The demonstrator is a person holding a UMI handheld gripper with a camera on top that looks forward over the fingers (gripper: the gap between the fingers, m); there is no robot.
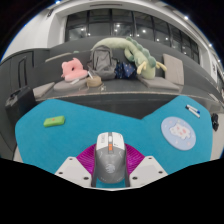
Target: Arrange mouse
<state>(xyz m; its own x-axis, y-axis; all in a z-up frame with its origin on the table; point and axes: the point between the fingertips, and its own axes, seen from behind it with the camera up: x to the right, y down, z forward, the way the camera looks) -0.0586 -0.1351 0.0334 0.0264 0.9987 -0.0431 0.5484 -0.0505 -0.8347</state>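
A grey and white mouse (111,155) with an orange mark by its wheel lies between my fingers, over the near edge of a teal mat (90,125). My gripper (111,168) is shut on the mouse. The magenta pads (86,157) press against its left and right sides. The mouse's rear end is hidden below the fingers. I cannot tell whether it rests on the mat or is held just above it.
A small green block (53,121) lies on the mat to the far left. A round white emblem (178,132) shows on the mat at the right. Beyond, on the grey table, are a pink plush (72,68), a grey bag (103,60), a cup (94,82) and a yellow-green plush (140,55).
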